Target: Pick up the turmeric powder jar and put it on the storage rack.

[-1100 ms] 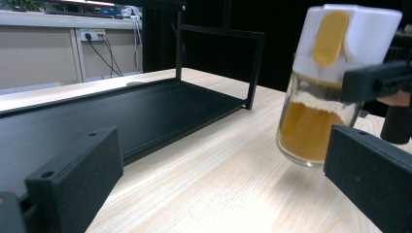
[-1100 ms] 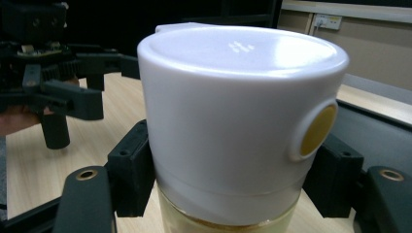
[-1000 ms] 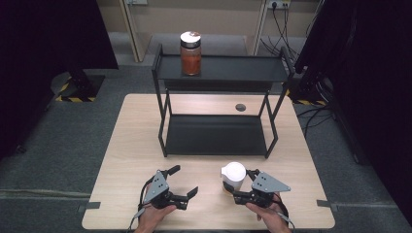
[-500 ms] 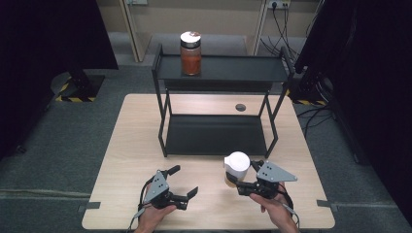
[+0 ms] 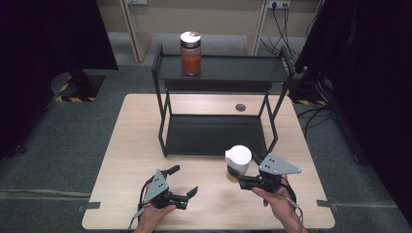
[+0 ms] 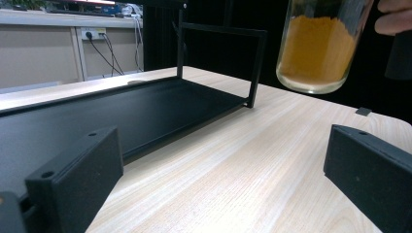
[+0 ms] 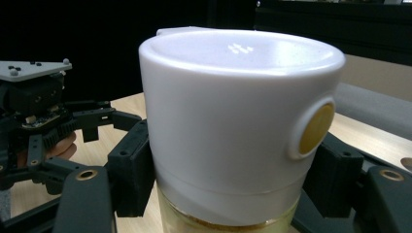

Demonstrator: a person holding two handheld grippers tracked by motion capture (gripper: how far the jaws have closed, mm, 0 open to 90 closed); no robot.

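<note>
A glass jar of yellow powder with a white lid [image 5: 238, 156] hangs a little above the table, in front of the rack's right legs. My right gripper [image 5: 237, 174] is shut on its glass body just under the lid [image 7: 233, 116], a black pad [image 7: 131, 167] on each side. From the left gripper view the jar's bottom [image 6: 318, 43] is clear of the wood. My left gripper [image 5: 183, 180] rests low near the table's front edge, jaws open [image 6: 218, 184] with nothing between them.
A black two-shelf rack [image 5: 218, 68] stands mid-table with a jar of red-brown contents [image 5: 190, 53] on its top shelf. Its lower shelf [image 5: 214, 133] is bare. A round cable hole [image 5: 240, 107] sits behind it. The left gripper [image 7: 43, 126] is beside the held jar.
The right gripper has risen with the white-lidded jar, which now hangs off the table and sits slightly farther toward the rack. The left gripper has stayed where it was.
</note>
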